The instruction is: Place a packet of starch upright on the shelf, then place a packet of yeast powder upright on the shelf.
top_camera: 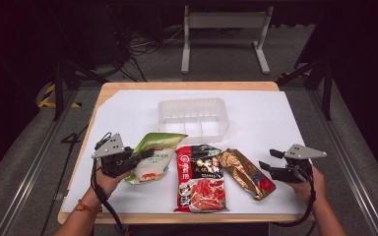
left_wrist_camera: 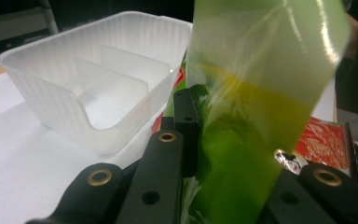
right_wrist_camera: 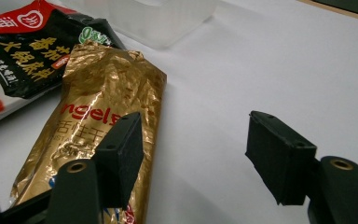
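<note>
Clamped tight, the left gripper (top_camera: 145,156) pinches the green pouch (top_camera: 153,156), its top edge raised off the white sheet (top_camera: 256,110). Right gripper (top_camera: 266,166) rests with jaws apart, holding nothing, just beside the gold packet (top_camera: 245,172). Beyond stands a translucent divided bin (top_camera: 193,118), its compartments bare.

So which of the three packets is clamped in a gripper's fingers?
The green and white packet, leftmost of the three, clamped by the left gripper; the red-black and gold packets lie untouched.

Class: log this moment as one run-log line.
left hand-held gripper: shut on green pouch | right hand-held gripper: open beside gold packet | tray: empty
</note>
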The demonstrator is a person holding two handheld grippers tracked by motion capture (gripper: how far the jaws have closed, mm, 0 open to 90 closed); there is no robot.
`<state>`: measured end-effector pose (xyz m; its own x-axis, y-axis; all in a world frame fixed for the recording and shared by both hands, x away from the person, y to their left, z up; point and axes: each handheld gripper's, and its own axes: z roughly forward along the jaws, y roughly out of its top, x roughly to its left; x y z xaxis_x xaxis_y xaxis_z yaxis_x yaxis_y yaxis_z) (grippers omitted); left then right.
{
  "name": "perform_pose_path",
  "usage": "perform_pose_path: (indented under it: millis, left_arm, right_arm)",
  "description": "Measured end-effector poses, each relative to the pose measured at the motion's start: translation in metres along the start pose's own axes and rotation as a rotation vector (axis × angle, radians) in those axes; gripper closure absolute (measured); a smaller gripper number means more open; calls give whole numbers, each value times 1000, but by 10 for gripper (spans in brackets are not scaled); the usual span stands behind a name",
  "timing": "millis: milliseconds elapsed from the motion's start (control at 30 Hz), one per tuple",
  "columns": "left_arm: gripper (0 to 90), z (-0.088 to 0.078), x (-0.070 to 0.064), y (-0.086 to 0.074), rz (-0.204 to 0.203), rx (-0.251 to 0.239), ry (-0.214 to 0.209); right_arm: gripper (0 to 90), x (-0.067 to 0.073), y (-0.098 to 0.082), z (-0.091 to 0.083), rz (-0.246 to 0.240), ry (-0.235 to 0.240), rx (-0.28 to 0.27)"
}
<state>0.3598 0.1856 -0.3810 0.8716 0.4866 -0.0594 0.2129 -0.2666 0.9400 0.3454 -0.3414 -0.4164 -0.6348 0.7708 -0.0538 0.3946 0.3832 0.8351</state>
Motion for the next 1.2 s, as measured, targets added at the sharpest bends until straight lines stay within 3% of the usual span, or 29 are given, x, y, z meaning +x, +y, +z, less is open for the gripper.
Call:
perform_pose_path:
  millis: [100,200,300,600,700,967,1200]
  left_arm:
    - [892,-2,0,1,2,-19,14]
    - [892,-3,1,0,-22,-66,23]
    - [892,-2,-2,1,-8,-66,40]
    - [893,-8,-2,6,-16,-117,71]
    - [893,-10,-3,12,-11,-156,109]
    - [893,-9,1,25,-8,-200,130]
    - [893,2,8,39,-13,-238,167]
  right_arm:
    - [370,0,0,0,2,-6,-2]
    - [367,-2,0,0,16,-16,-7]
    - [366,-6,0,-1,52,-19,-25]
    - [355,-6,1,-3,56,-45,-46]
    - [348,-7,0,-3,74,-47,-46]
    - [328,-8,0,0,82,-52,-47]
    - [325,-5,-4,-4,89,-60,-57]
